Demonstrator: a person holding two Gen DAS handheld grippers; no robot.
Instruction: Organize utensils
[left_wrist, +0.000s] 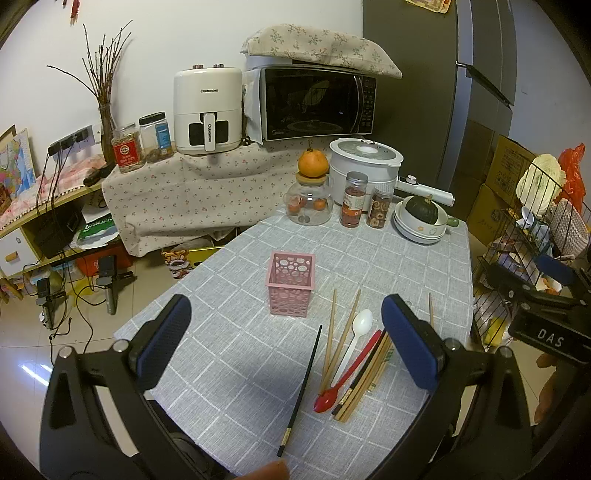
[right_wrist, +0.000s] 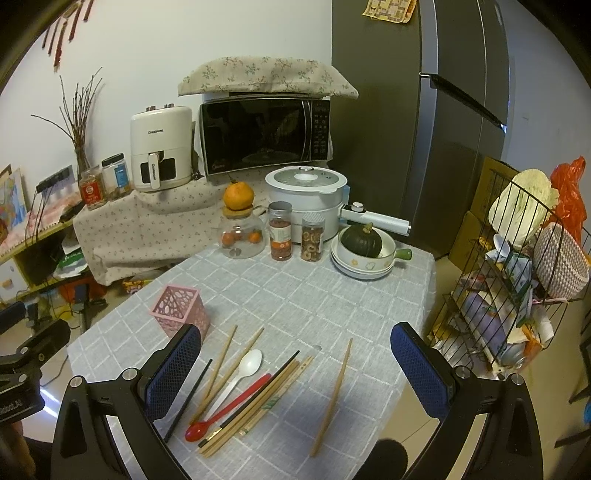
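A pink perforated holder (left_wrist: 291, 283) (right_wrist: 181, 309) stands empty on the grey checked tablecloth (left_wrist: 258, 354) (right_wrist: 295, 295). Near the table's front lie loose utensils: a black chopstick (left_wrist: 301, 391) (right_wrist: 189, 399), several wooden chopsticks (left_wrist: 330, 334) (right_wrist: 218, 373), a white plastic spoon (left_wrist: 353, 341) (right_wrist: 238, 376), a red spoon (left_wrist: 347, 374) (right_wrist: 231, 410) and a bundle of dark and wooden chopsticks (left_wrist: 365, 380) (right_wrist: 258, 398). One wooden chopstick (right_wrist: 332, 397) lies apart to the right. My left gripper (left_wrist: 286, 332) hovers open above the table. My right gripper (right_wrist: 295, 365) is open over the pile, holding nothing.
At the table's far end stand a glass jar (left_wrist: 309, 201) topped by an orange, two spice jars (left_wrist: 354, 199), a white cooker (left_wrist: 364, 166) and stacked bowls with a green squash (left_wrist: 419, 218). A wire rack (right_wrist: 517, 288) crowds the right edge. The floor drops off left.
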